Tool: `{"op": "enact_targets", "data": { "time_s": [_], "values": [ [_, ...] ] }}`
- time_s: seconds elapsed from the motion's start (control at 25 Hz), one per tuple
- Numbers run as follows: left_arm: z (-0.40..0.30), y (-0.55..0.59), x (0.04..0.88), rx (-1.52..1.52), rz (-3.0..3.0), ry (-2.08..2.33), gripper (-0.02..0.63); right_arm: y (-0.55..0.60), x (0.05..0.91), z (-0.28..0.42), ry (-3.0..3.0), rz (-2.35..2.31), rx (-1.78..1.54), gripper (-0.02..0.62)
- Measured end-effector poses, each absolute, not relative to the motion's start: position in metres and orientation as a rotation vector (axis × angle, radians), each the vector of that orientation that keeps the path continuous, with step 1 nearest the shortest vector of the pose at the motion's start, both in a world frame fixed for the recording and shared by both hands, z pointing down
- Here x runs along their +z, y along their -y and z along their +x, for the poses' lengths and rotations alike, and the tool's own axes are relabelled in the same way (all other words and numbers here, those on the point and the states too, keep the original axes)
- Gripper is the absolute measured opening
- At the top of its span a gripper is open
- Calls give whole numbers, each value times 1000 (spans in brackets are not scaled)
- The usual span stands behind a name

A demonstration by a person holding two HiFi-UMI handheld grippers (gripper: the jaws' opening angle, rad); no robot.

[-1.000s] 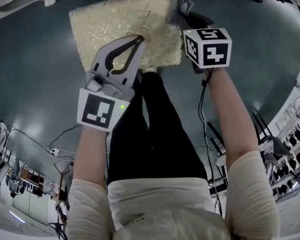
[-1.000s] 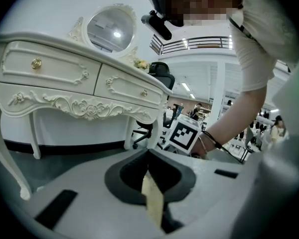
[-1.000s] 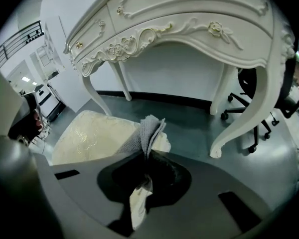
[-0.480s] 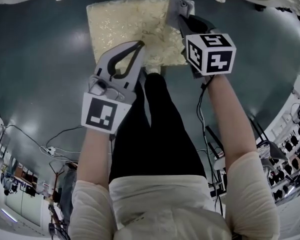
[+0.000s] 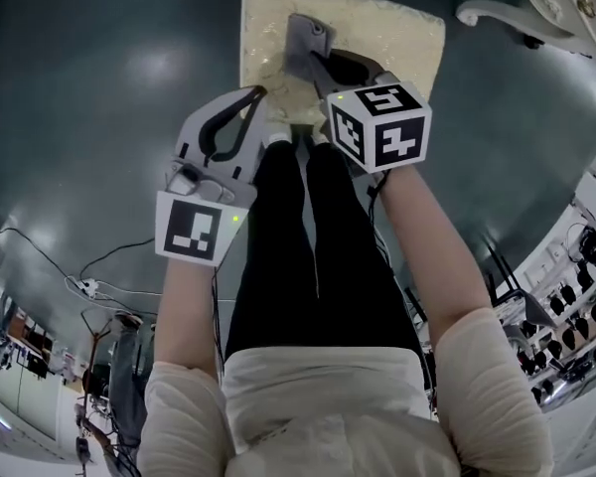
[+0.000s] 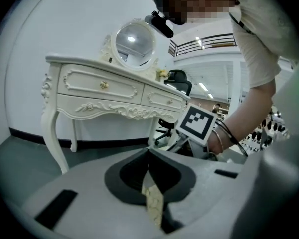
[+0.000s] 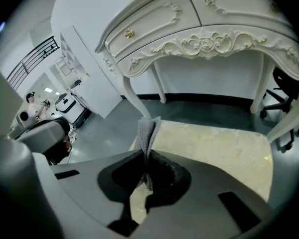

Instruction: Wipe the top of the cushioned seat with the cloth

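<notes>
The cream patterned cushioned seat [image 5: 387, 38] lies at the top of the head view. My right gripper [image 5: 313, 63] hovers over its front left part, shut on a grey cloth [image 5: 303, 40] that sticks up from the jaws. The right gripper view shows the cloth [image 7: 148, 131] pinched upright between the jaws of that gripper [image 7: 144, 156], with the seat [image 7: 214, 143] just beyond. My left gripper [image 5: 253, 97] is shut with nothing in it, its tips at the seat's front left edge. In its own view, the left gripper [image 6: 148, 156] shows a sliver of cream seat [image 6: 153, 203] beneath it.
A white carved dressing table [image 7: 199, 39] stands beyond the seat, topped by a round mirror [image 6: 132, 41]. One curved table leg [image 5: 497, 13] shows at the upper right of the head view. The person's black-trousered legs [image 5: 298, 266] stand against the seat's front. Cables [image 5: 89, 286] lie on the floor at left.
The right gripper has carried the cloth from the seat's right edge leftward across the cushion. The left gripper has stayed shut by the front edge. The head camera's view has shifted.
</notes>
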State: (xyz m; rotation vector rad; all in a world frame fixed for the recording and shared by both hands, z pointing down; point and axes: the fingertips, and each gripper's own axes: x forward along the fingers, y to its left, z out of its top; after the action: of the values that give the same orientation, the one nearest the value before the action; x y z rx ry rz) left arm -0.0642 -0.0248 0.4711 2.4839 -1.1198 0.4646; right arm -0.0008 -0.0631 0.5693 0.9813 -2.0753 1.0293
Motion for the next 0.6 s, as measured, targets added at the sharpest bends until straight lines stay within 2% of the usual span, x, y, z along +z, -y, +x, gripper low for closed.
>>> {"op": "enact_targets", "data": {
  "time_s": [0.32, 0.6],
  "values": [
    [-124, 20, 478, 479, 2452, 1170, 3, 49, 592, -65, 2046, 876, 1029, 26],
    [-138, 14, 487, 444, 2427, 1176, 3, 41, 611, -69, 1988, 867, 1040, 26]
  ]
}}
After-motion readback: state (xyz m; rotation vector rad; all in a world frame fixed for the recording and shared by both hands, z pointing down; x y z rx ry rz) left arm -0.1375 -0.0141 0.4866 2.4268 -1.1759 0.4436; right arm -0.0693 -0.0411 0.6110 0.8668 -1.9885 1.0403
